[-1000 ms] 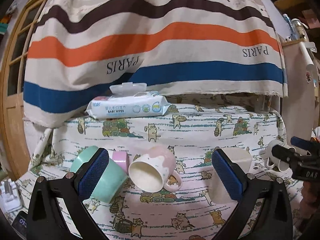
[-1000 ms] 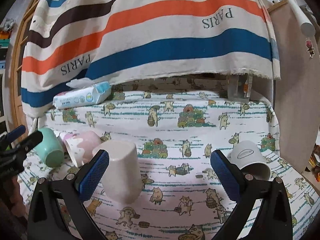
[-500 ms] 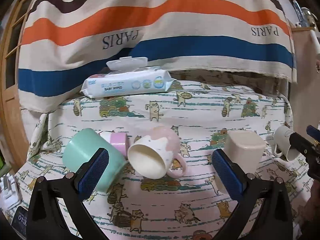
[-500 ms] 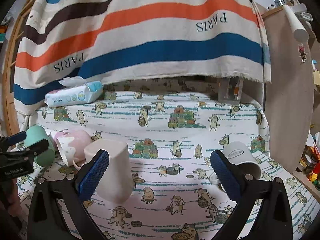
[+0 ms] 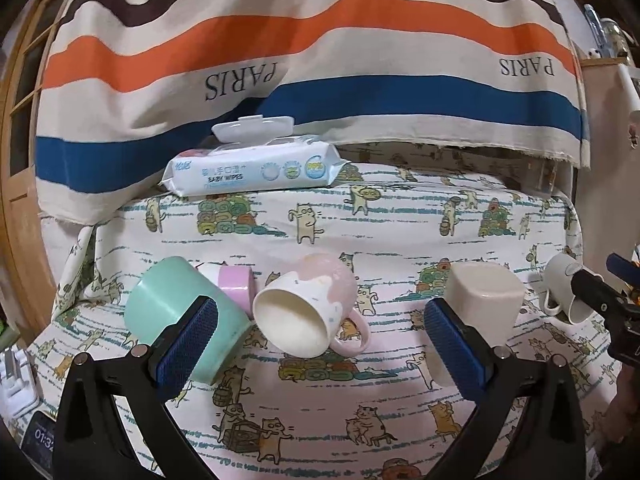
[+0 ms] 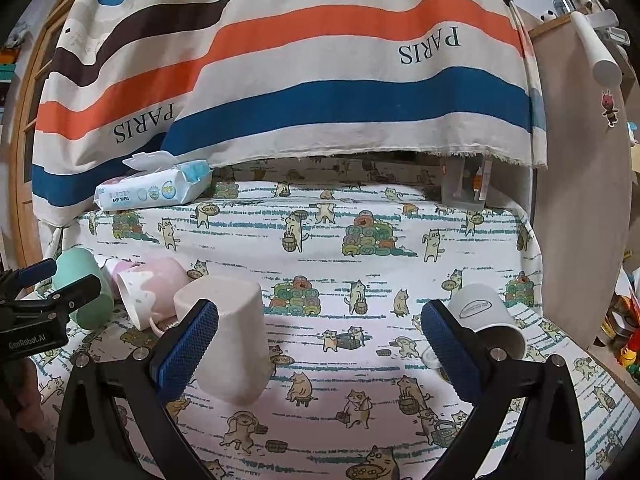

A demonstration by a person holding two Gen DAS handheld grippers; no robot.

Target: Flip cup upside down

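Several cups sit on the cat-print cloth. A pink and white mug (image 5: 308,308) lies on its side, mouth toward me, between the open pads of my left gripper (image 5: 320,344), which is empty. A mint cup (image 5: 180,320) and a small pink cup (image 5: 236,284) lie on their sides left of it. A beige square cup (image 6: 228,336) stands upside down; it also shows in the left wrist view (image 5: 480,300). A white mug (image 6: 484,316) lies tipped at the right. My right gripper (image 6: 320,344) is open and empty, hovering between the beige cup and the white mug.
A pack of baby wipes (image 5: 252,168) lies at the back left under a striped hanging cloth (image 5: 320,60). A wooden door frame (image 5: 16,160) is at the left. A board (image 6: 580,200) stands at the right edge. A phone (image 5: 36,436) and white charger (image 5: 12,380) lie front left.
Both grippers have pulled back and risen a little, so the cups sit farther ahead. No cup has moved and both jaws stay open.
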